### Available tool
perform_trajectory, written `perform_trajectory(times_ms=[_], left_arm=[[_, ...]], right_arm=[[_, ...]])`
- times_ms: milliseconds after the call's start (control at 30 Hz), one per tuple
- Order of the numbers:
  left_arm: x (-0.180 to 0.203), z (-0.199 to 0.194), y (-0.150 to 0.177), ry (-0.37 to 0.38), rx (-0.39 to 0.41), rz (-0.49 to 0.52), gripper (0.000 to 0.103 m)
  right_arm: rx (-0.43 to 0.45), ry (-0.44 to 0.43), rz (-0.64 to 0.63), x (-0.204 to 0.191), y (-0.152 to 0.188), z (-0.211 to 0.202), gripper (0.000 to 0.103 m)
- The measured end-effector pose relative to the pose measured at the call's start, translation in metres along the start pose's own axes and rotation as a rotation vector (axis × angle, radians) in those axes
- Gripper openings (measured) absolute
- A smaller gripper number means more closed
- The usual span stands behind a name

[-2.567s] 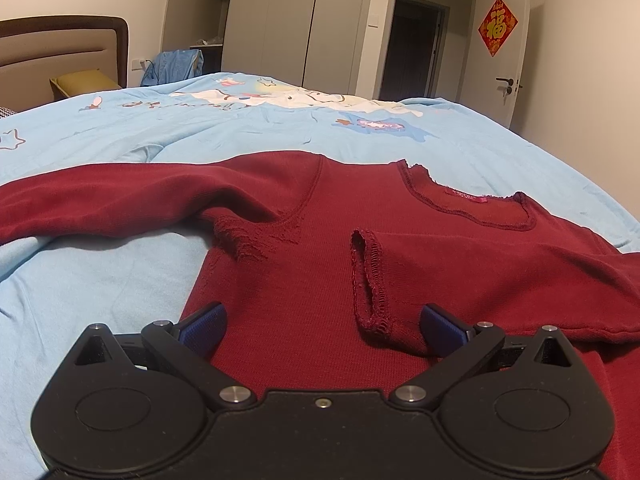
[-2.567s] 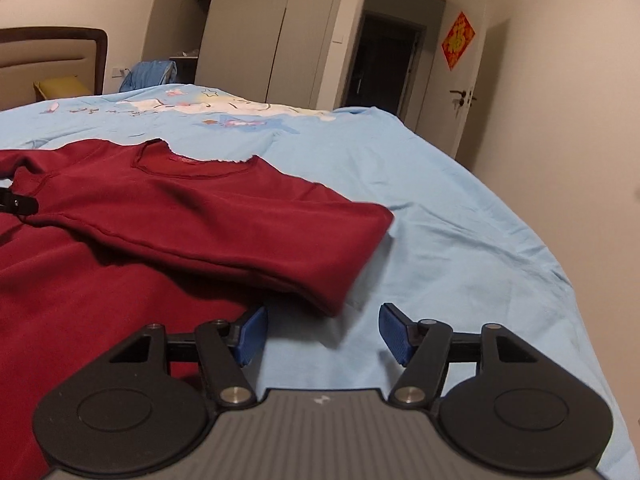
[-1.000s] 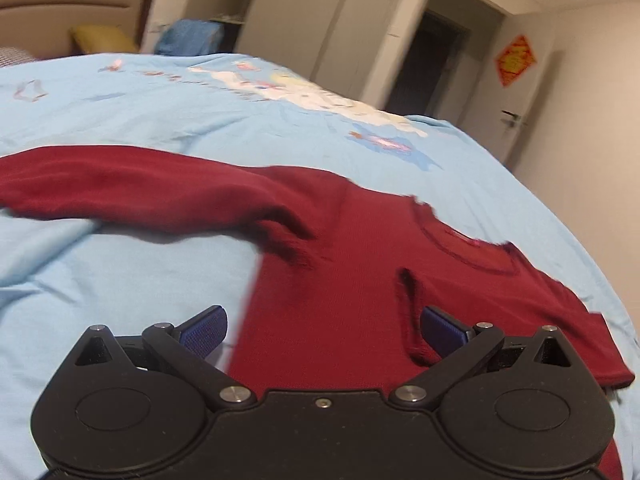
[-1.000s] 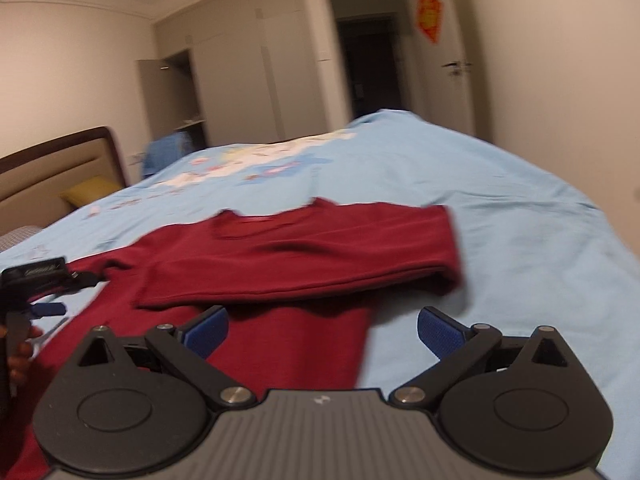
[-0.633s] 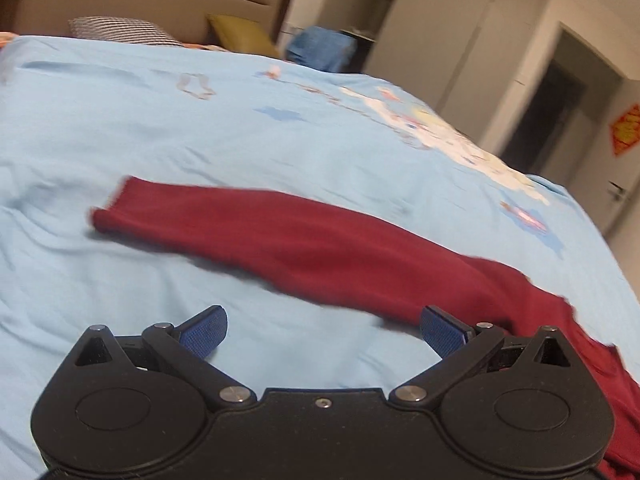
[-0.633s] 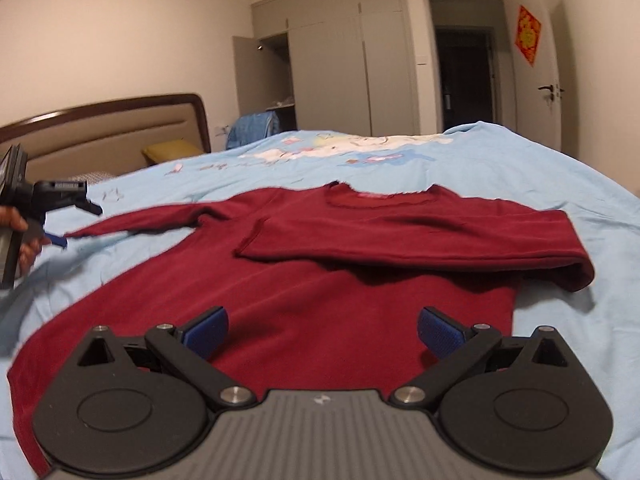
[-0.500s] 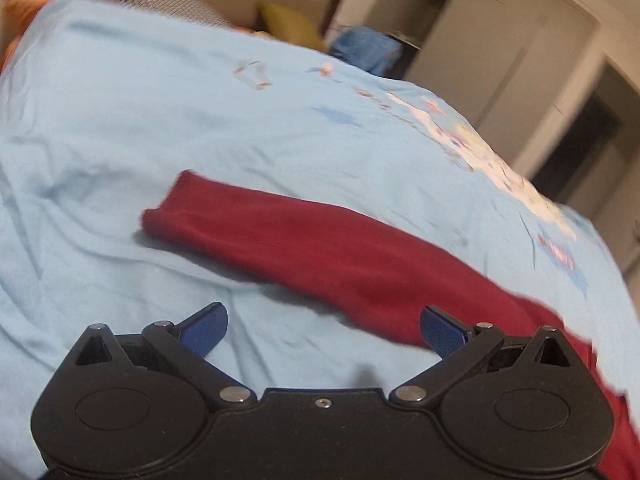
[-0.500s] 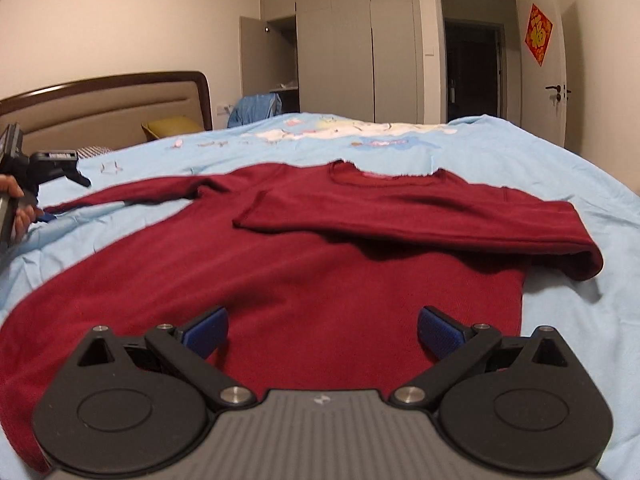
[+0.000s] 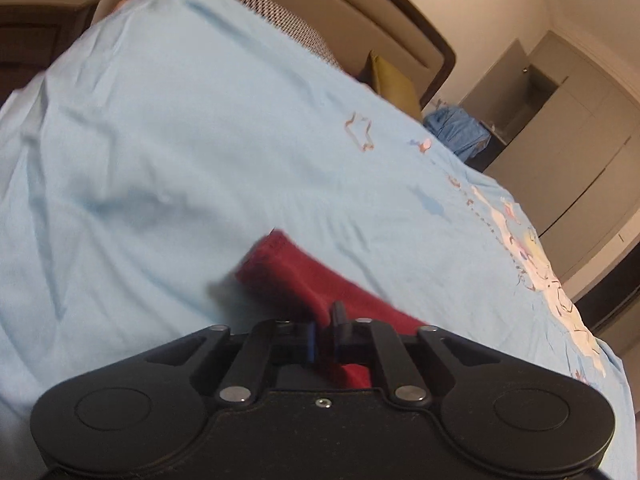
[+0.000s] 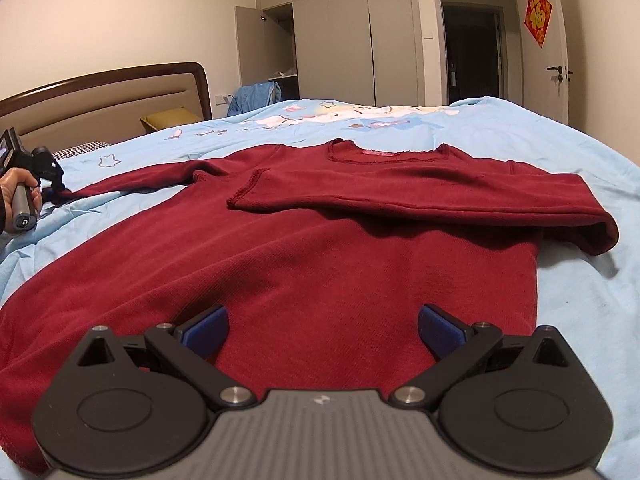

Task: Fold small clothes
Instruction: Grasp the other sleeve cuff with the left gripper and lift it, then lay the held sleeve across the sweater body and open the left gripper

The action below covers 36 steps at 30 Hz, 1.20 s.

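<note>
Leftmost, at the left claw (image 9: 324,336): pinched tight on the left sleeve (image 9: 296,276) a little back from its cuff, red cloth bunched between the fingers, the cuff end poking out ahead over the pale blue sheet (image 9: 160,140). Seen from the right wrist view, held in a hand (image 10: 18,188) at the far left edge, well apart from the body of the sweater (image 10: 320,248). Runs long and thin from that grip rightwards to the shoulder, lying almost straight across the bed. Further right, spread flat with the neckline away from the camera and the hem nearest it. Across the chest, the right sleeve (image 10: 420,196) already folded over, cuff pointing left, fold bulging past the right side seam. Nearest and lowest, the right claw (image 10: 322,326): spread wide, holding nothing, hovering just above the hem and aimed up the middle of the body. Judged from this, calls for carrying the gripped cuff rightwards along the sleeve's own line, over the chest; clearly work for the left side, being the only one holding that cloth.
</note>
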<state>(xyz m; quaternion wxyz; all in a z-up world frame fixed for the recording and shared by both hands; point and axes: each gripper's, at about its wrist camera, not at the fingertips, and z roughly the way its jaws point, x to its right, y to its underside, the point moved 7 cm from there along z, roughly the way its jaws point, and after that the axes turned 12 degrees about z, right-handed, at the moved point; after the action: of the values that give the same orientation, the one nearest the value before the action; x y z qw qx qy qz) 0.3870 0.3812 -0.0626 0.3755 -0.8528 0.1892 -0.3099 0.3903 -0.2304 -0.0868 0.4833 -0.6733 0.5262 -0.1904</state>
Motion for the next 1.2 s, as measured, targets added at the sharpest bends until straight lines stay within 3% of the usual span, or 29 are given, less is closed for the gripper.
perform_trajectory(times_ms=[200, 367, 500, 633, 767, 933, 1033, 1200], left_arm=[[0.05, -0.035, -0.036, 0.094, 0.144, 0.175, 0.004], [0.128, -0.091, -0.056, 0.232, 0.297, 0.389, 0.004], [0.195, -0.134, -0.049, 0.375, 0.367, 0.507, 0.004], [0.267, -0.164, -0.014, 0.514, 0.378, 0.637, 0.004], [0.327, -0.184, 0.039, 0.642, 0.35, 0.772, 0.004], [0.384, -0.195, 0.116, 0.806, 0.253, 0.901, 0.004], [0.402, -0.192, 0.161, 0.879, 0.175, 0.957, 0.004], [0.409, -0.172, 0.218, 0.963, 0.011, 0.943, 0.004]], right_arm=[[0.005, -0.003, 0.004, -0.001, 0.0, 0.0, 0.103], [0.012, -0.013, 0.014, 0.0, -0.001, -0.002, 0.103], [0.022, -0.028, 0.032, 0.002, -0.001, -0.005, 0.103], [0.034, -0.047, 0.058, 0.005, -0.001, -0.007, 0.103], [0.045, -0.051, 0.069, 0.004, -0.001, -0.008, 0.103], [0.052, -0.056, 0.074, 0.004, 0.001, -0.008, 0.103], [0.056, -0.057, 0.075, 0.003, 0.001, -0.007, 0.103], [0.061, -0.059, 0.075, 0.002, 0.002, -0.007, 0.103]])
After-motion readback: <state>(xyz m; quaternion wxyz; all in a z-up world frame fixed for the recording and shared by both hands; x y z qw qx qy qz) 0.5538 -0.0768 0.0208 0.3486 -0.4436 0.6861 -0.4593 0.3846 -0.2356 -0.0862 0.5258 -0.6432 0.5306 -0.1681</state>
